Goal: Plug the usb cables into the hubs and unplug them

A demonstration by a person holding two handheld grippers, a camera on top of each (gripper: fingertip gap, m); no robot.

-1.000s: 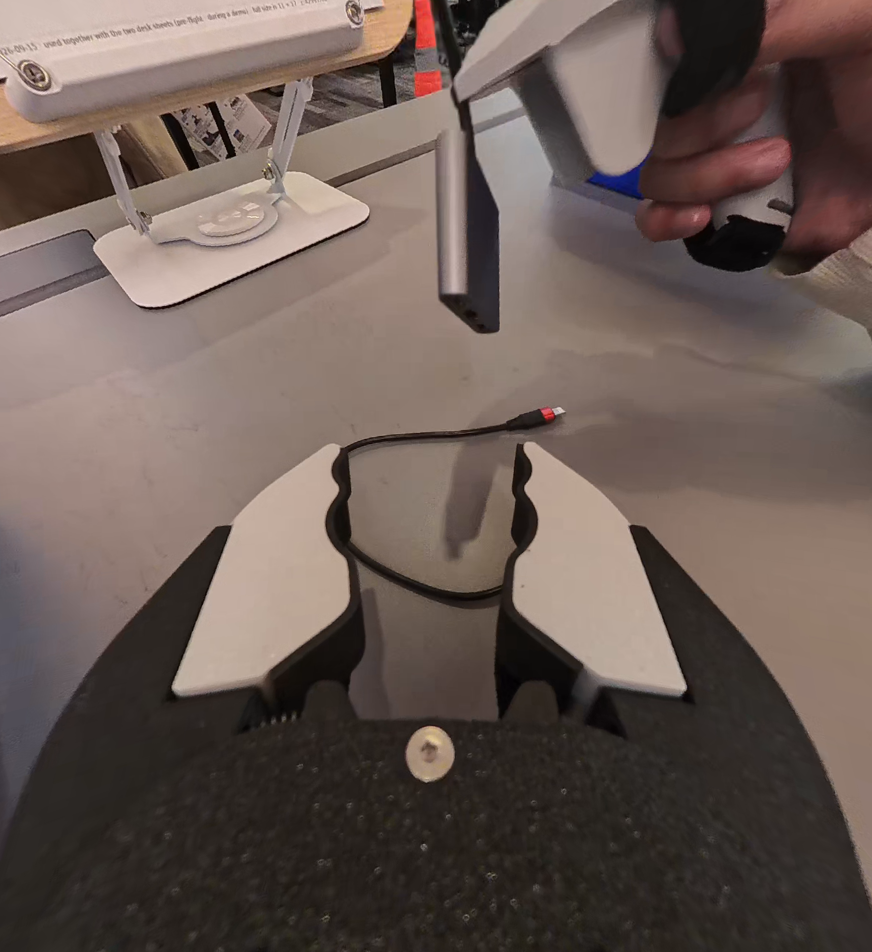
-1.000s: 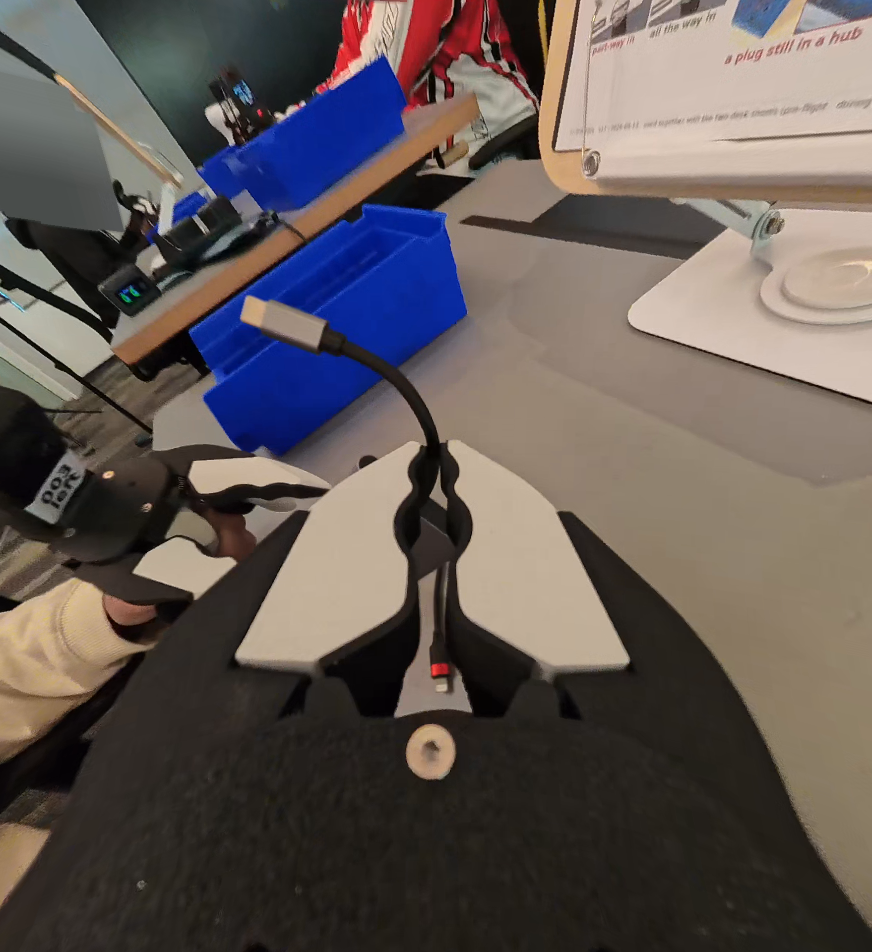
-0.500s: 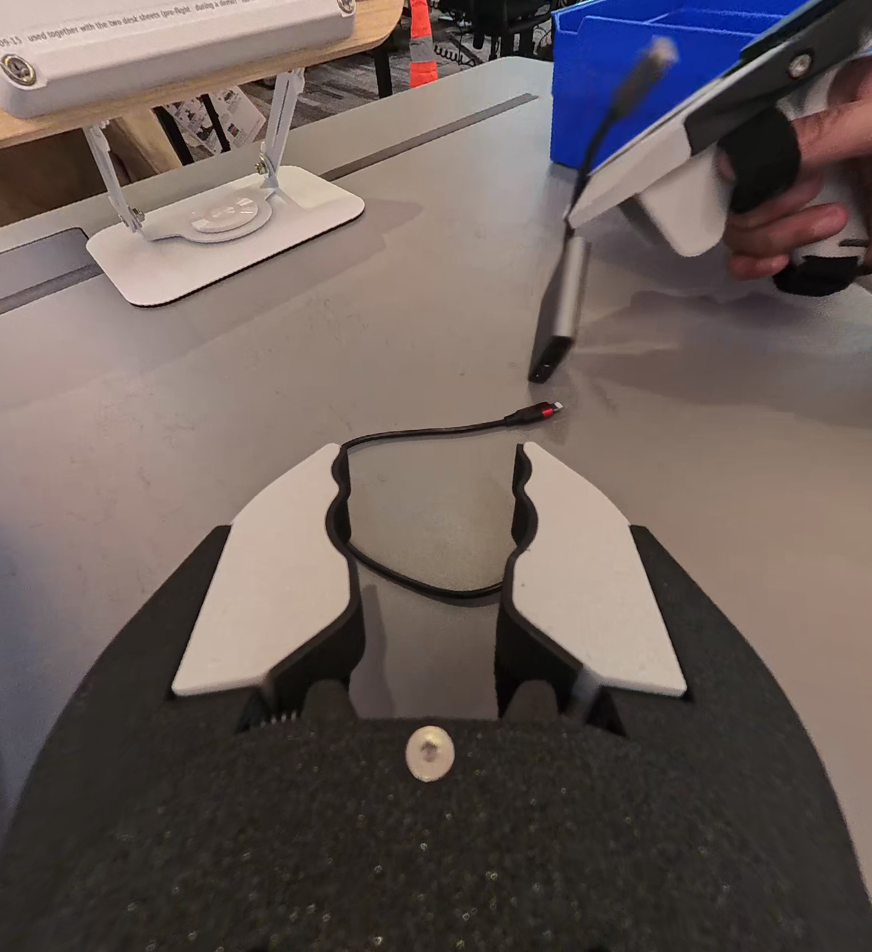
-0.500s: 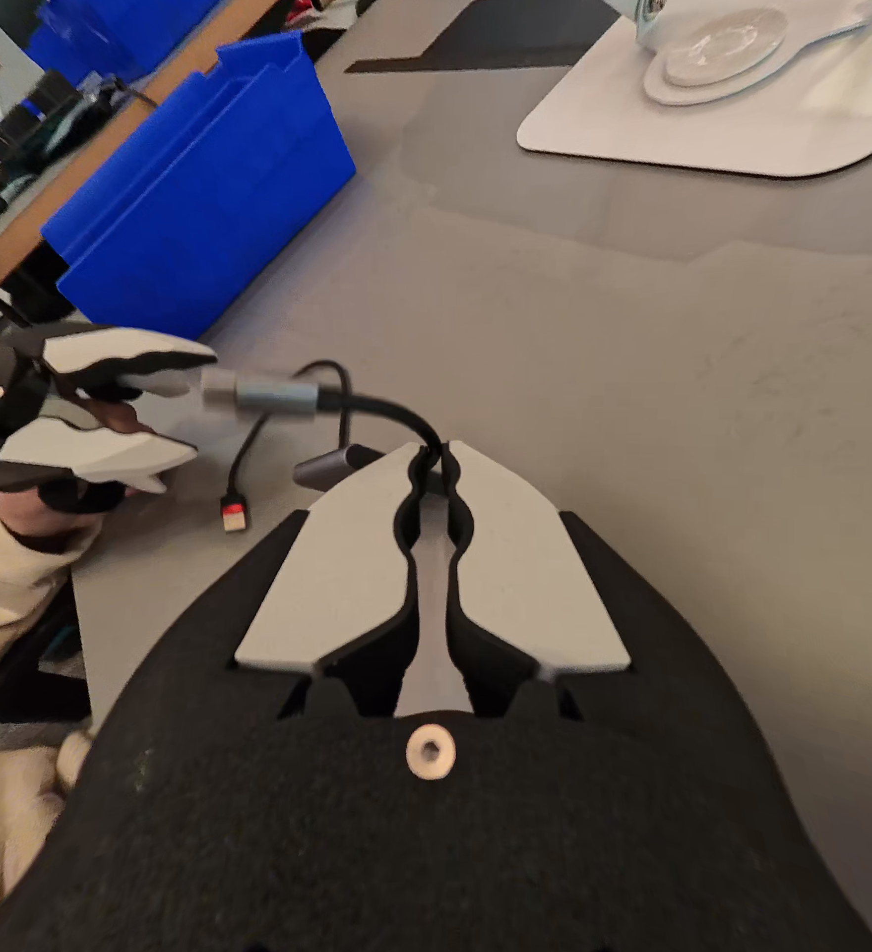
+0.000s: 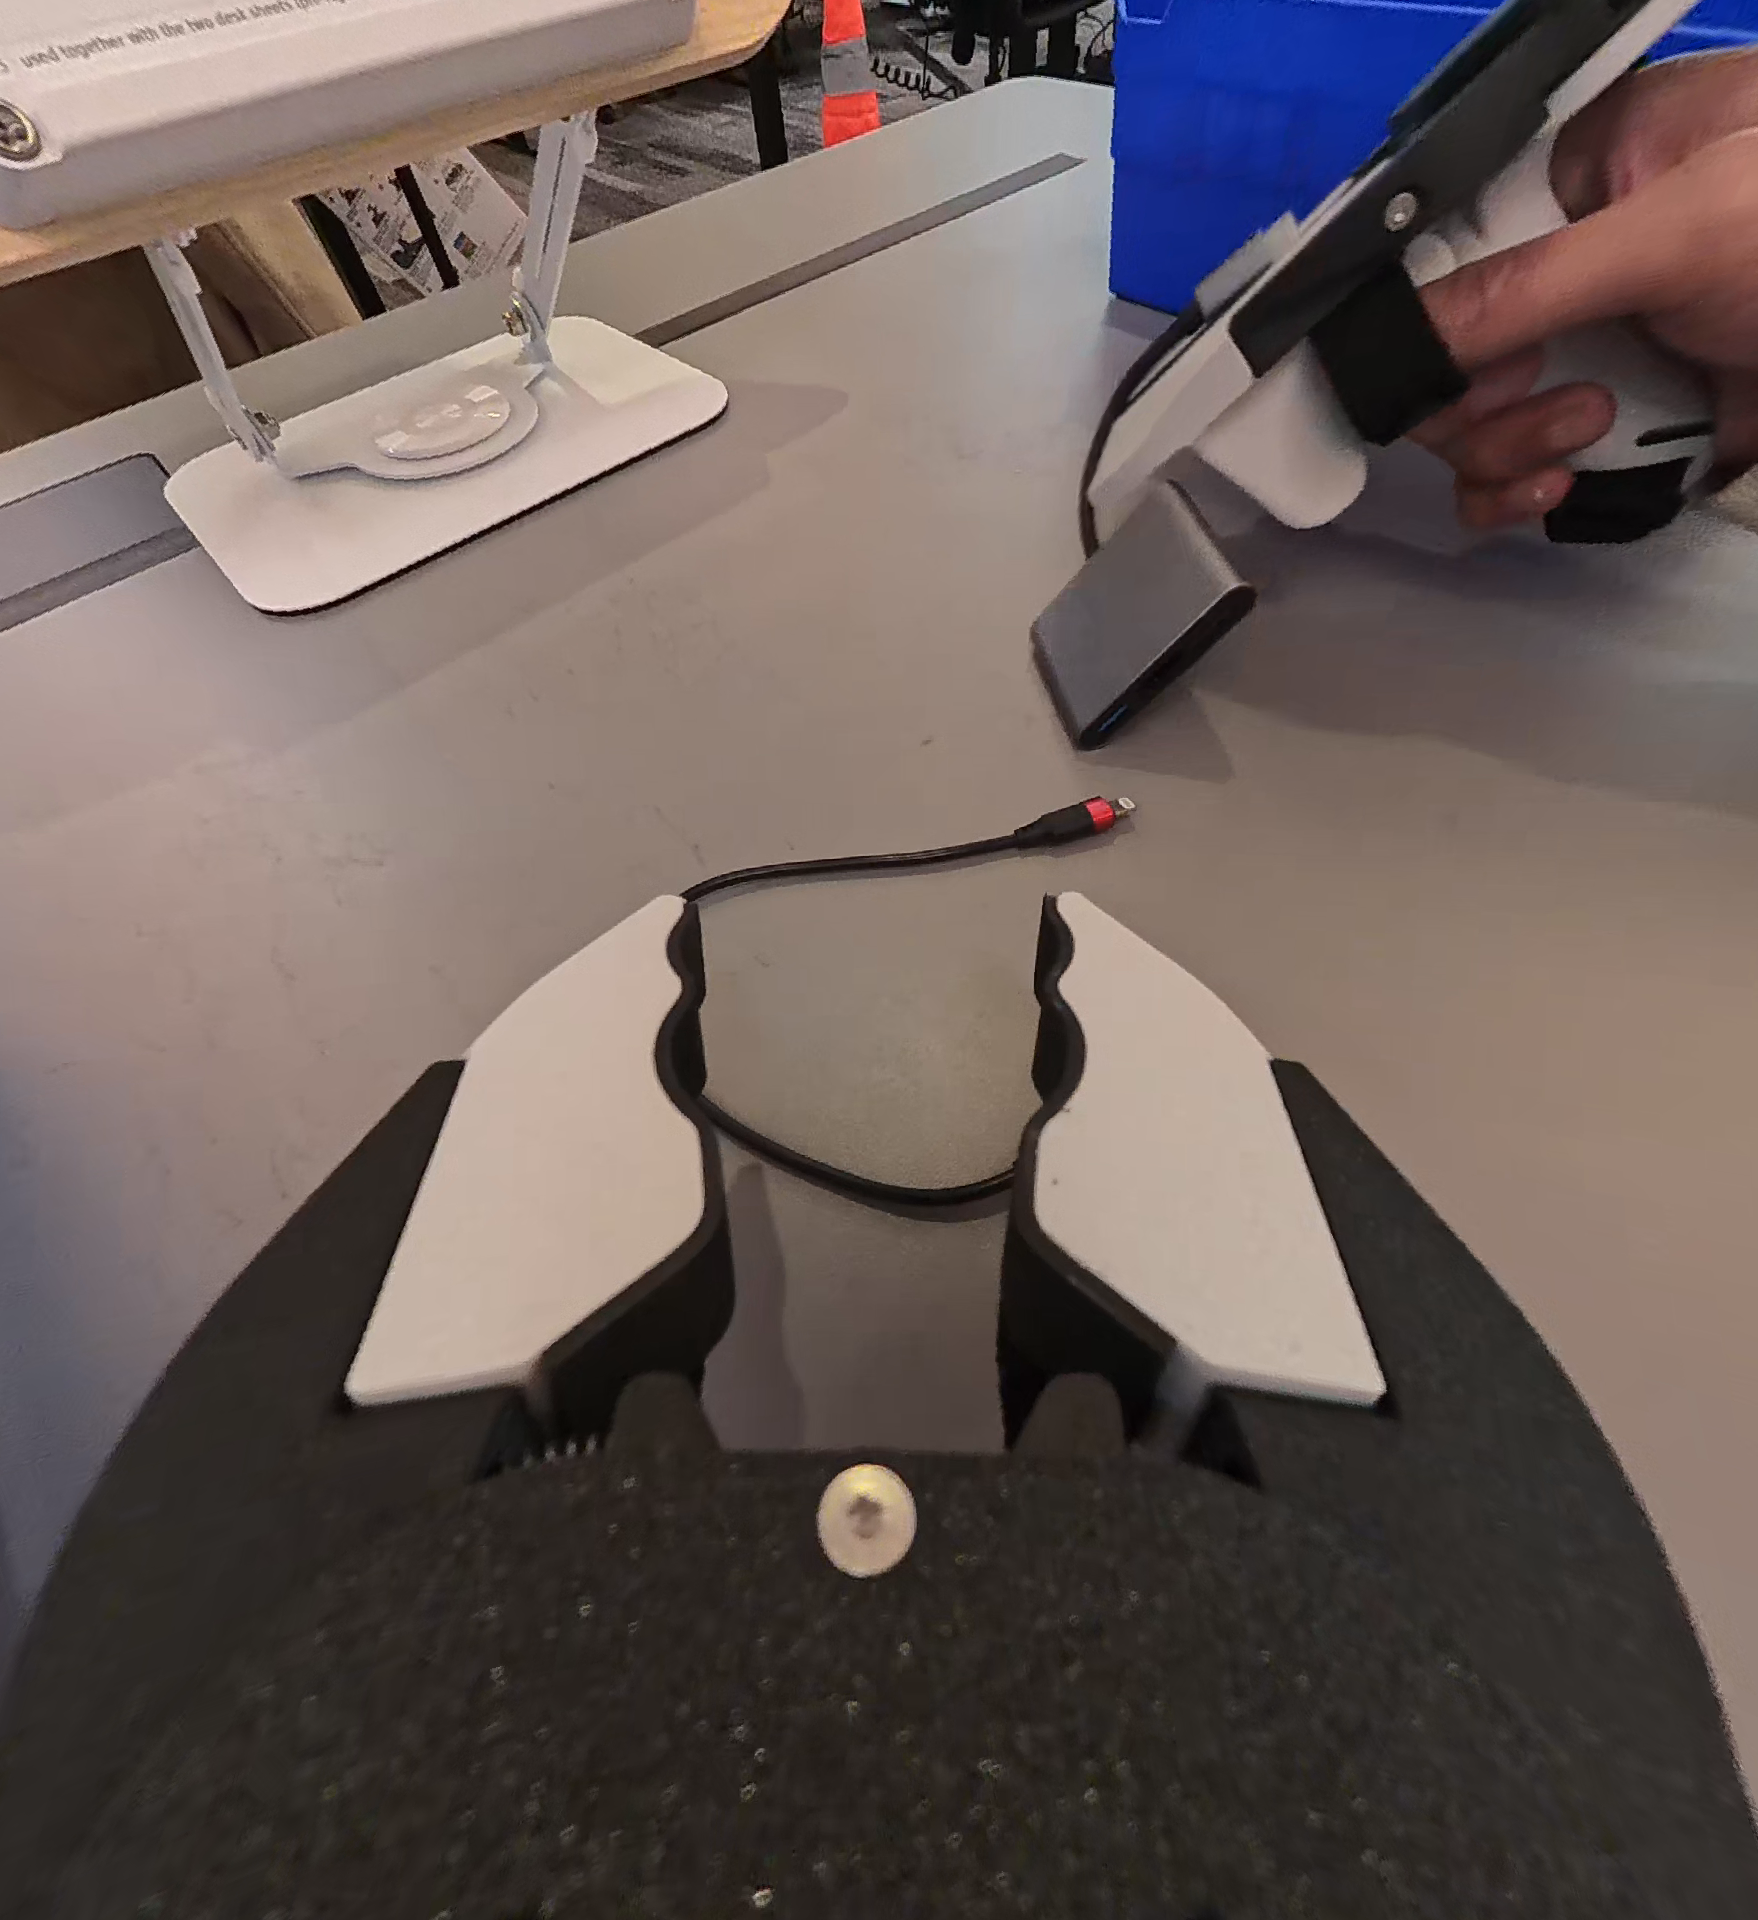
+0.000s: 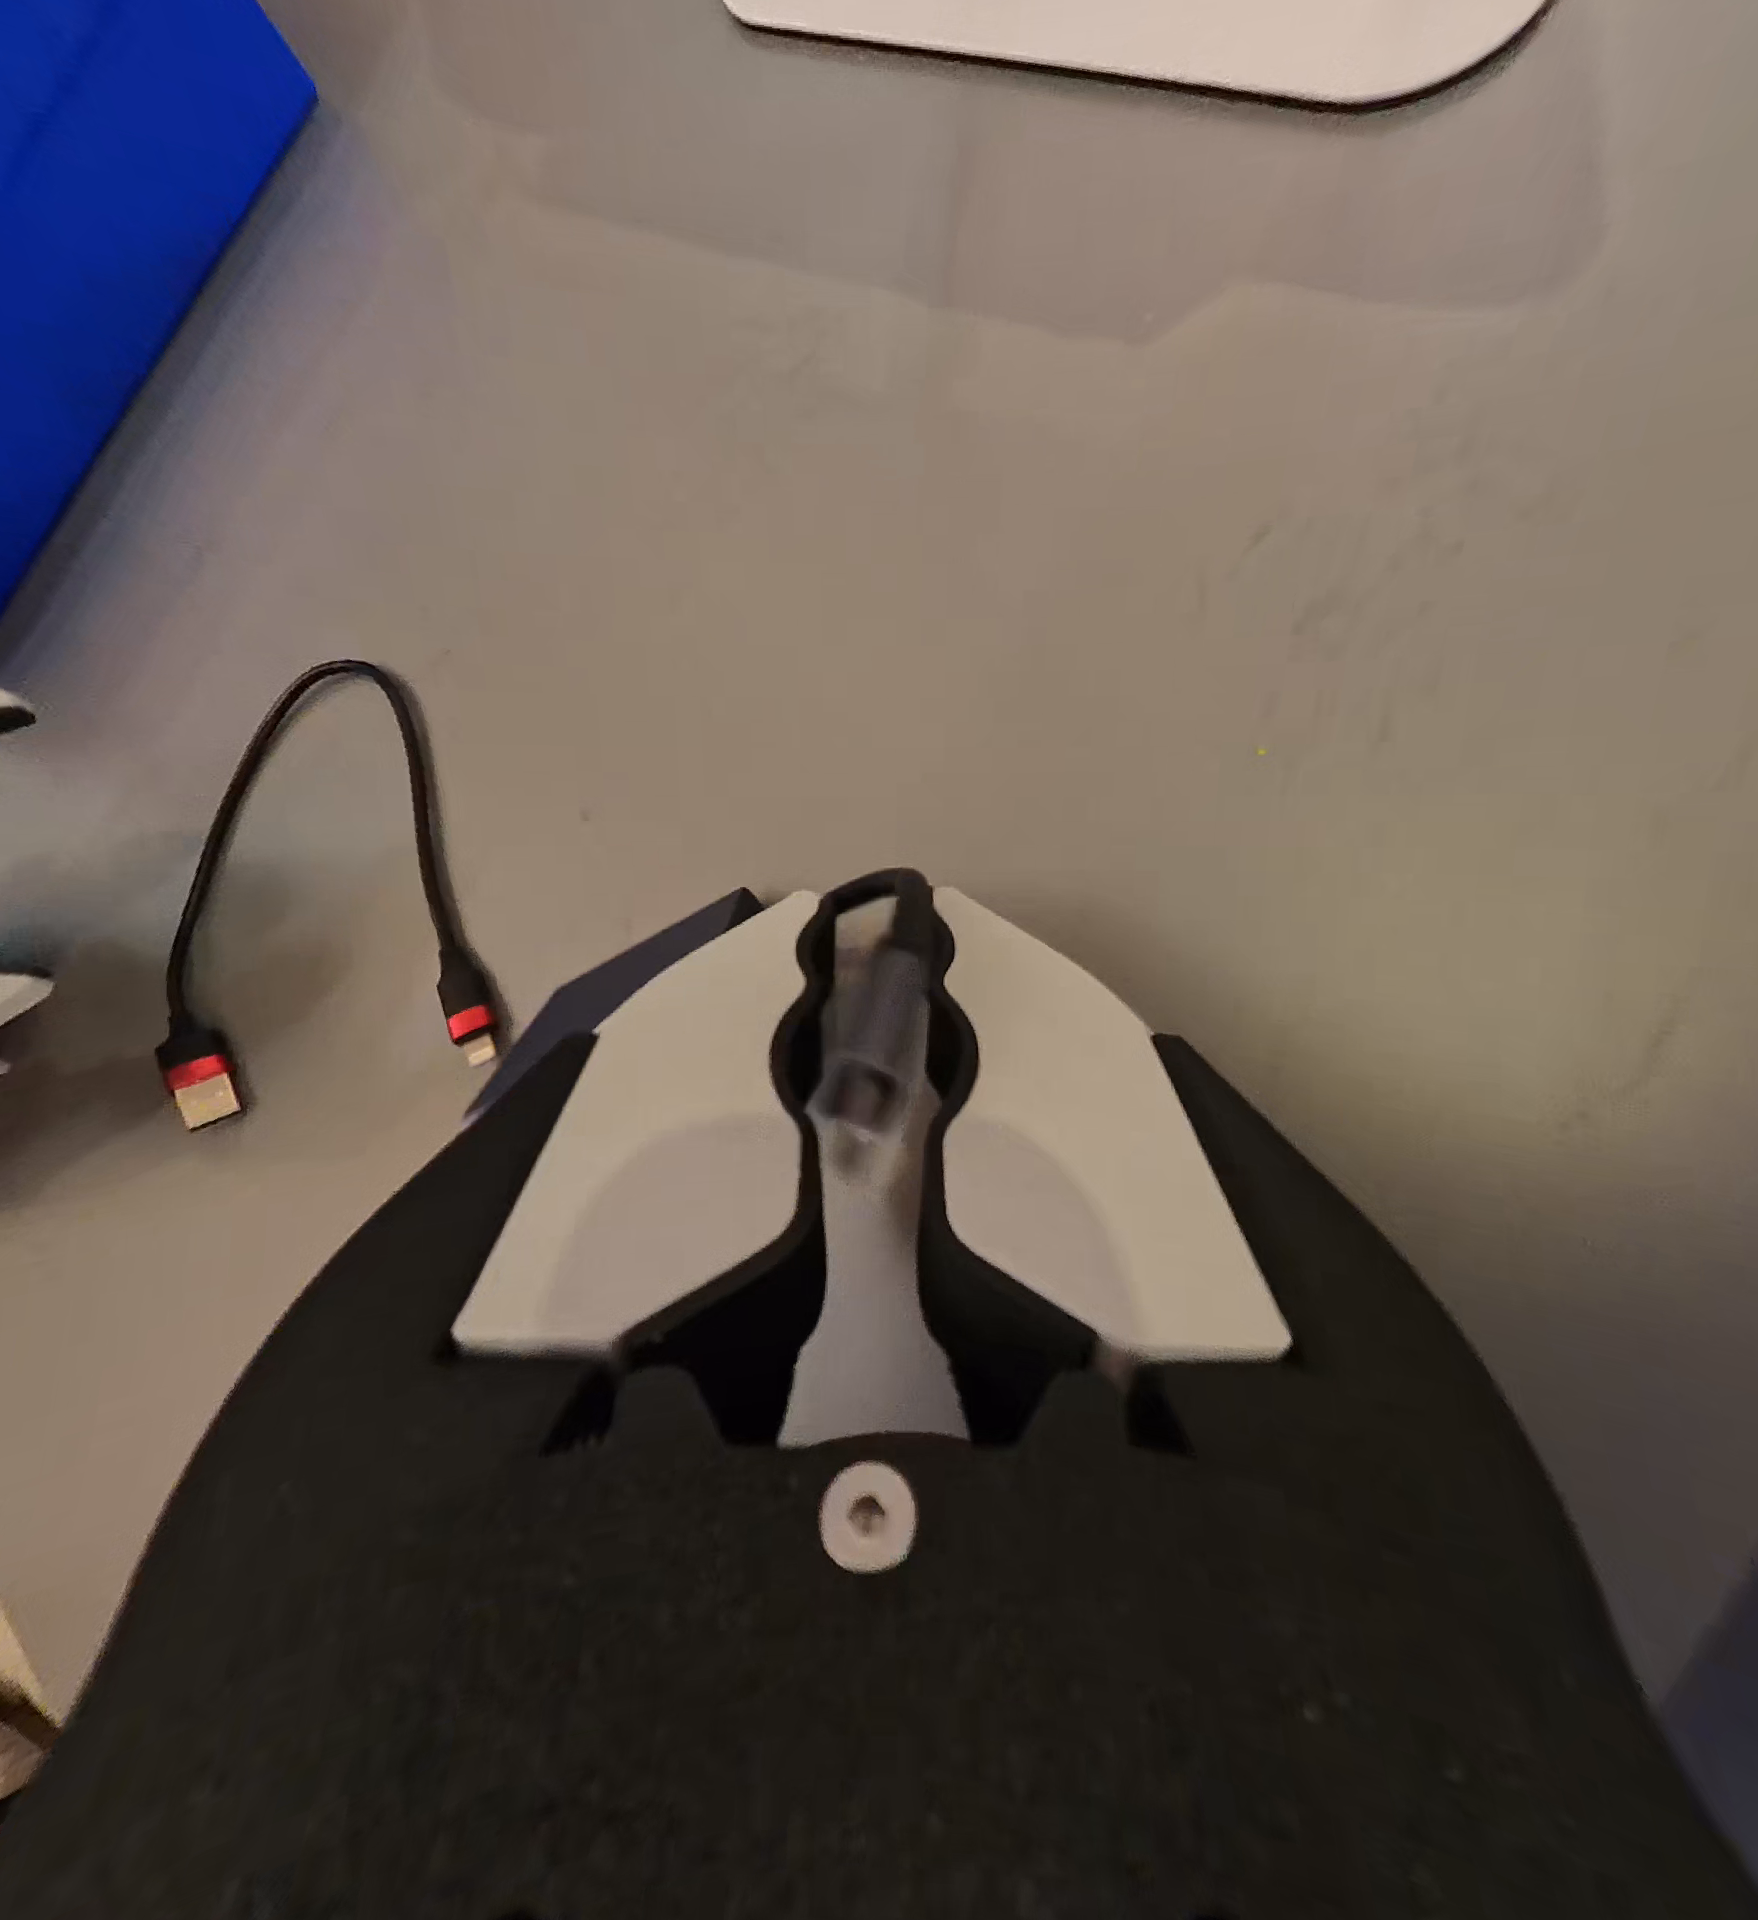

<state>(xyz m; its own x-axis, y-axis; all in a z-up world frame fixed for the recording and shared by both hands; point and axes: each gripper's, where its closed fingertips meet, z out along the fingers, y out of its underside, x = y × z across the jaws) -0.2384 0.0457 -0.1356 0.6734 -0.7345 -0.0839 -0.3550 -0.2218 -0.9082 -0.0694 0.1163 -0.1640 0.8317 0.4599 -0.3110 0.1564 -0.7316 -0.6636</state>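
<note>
The grey USB hub [image 5: 1145,613] rests tilted on the table [image 5: 439,831], hung by its lead from the clamped right gripper [image 6: 880,904], ports facing the black cable [image 5: 854,860] between the left gripper's [image 5: 864,914] wide-spread fingers.

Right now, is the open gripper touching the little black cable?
Cannot tell. In the left wrist view the black cable loops between the open left gripper fingers and slips behind the left finger, hiding any contact.
</note>
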